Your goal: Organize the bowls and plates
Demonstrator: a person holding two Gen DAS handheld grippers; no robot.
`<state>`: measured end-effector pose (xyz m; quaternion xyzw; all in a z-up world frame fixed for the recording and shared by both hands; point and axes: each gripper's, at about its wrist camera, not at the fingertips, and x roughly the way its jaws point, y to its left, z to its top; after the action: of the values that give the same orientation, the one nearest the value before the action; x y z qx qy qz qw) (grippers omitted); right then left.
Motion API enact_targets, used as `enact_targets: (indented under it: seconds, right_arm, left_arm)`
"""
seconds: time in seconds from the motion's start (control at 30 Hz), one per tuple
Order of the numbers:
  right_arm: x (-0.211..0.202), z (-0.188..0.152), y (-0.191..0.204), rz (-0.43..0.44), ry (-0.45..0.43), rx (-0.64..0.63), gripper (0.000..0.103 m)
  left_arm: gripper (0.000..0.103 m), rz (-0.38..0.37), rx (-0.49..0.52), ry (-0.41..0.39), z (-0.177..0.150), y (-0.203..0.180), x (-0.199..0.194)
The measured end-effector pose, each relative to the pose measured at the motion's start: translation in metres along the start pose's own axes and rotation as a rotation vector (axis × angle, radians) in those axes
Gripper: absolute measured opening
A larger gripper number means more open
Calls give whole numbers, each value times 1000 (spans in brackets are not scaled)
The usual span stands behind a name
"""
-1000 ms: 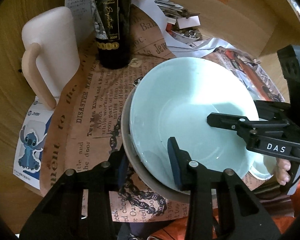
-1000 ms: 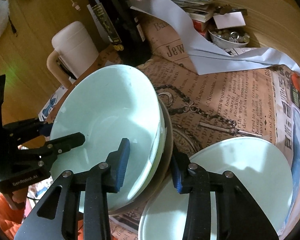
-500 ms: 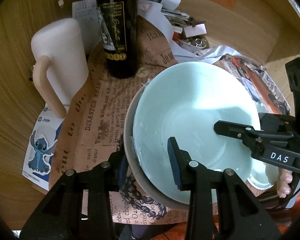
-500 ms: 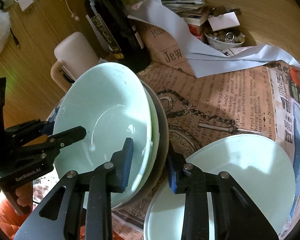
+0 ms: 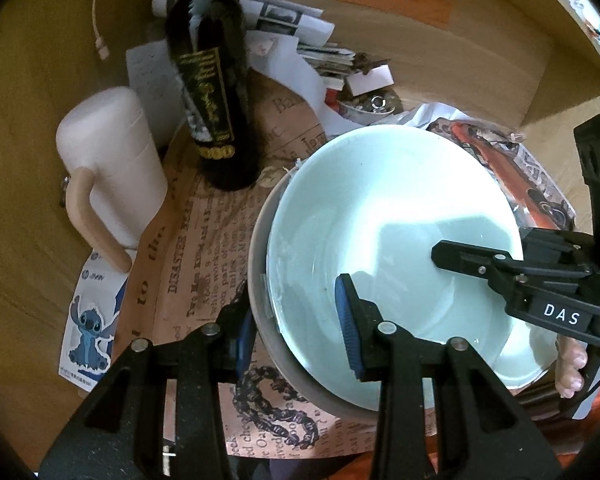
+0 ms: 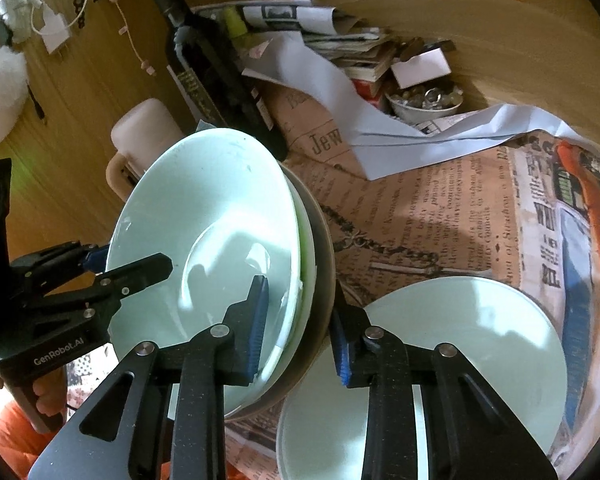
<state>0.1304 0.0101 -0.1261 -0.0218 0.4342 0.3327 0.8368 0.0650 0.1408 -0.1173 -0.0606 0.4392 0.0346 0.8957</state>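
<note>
While both grippers clamp opposite edges of the same stack of dishes, the stack hangs tilted above the printed paper cover [image 5: 204, 240] of the table. The left gripper [image 5: 296, 328] has one blue pad inside the pale green bowl [image 5: 380, 216] and the other under the grey dish [image 5: 260, 240] nested beneath it, so its jaws are pressed on the near rim. The right gripper [image 6: 300, 320] bites the facing rim the same way, one pad inside the bowl [image 6: 204, 216], one outside the grey dish [image 6: 320, 248], its jaws pressed on the rims between them. In the right wrist view a thin green rim shows between bowl and grey dish. The bowl's open mouth faces up and leans toward the left gripper's side, with the right-hand edge higher; being round, the stack has no long axis, and the line between the two grips runs across it. A second pale plate [image 6: 460, 340] lies flat on the paper just beside and below the stack. Behind stand a dark wine bottle [image 5: 212, 92] and a white jug [image 5: 116, 168] with a tan handle, near a heap of papers [image 6: 340, 48] and a small bowl of trinkets [image 6: 424, 100].
</note>
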Motion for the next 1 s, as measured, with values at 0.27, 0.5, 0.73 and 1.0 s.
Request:
enact_targets:
  seconds: [0.27,0.5,0.73,1.0]
  right_arm:
    - [-20,-1,-10,-28,-46,13,26]
    - [-41,-7,-23,-56,-81,34,26]
    - [-59,-15,-36,-86,-106,55,26]
    - [-78,-29,-51,-123,-123,92,26]
  left_arm:
    - [37,-16,43,-35,10,-18,-8]
    - [37,-41,83,-61,16,-36,-14]
    - [36,-62,126,-82,18,-57,-17]
    - [36,-92,175,-80,17,-82,-18]
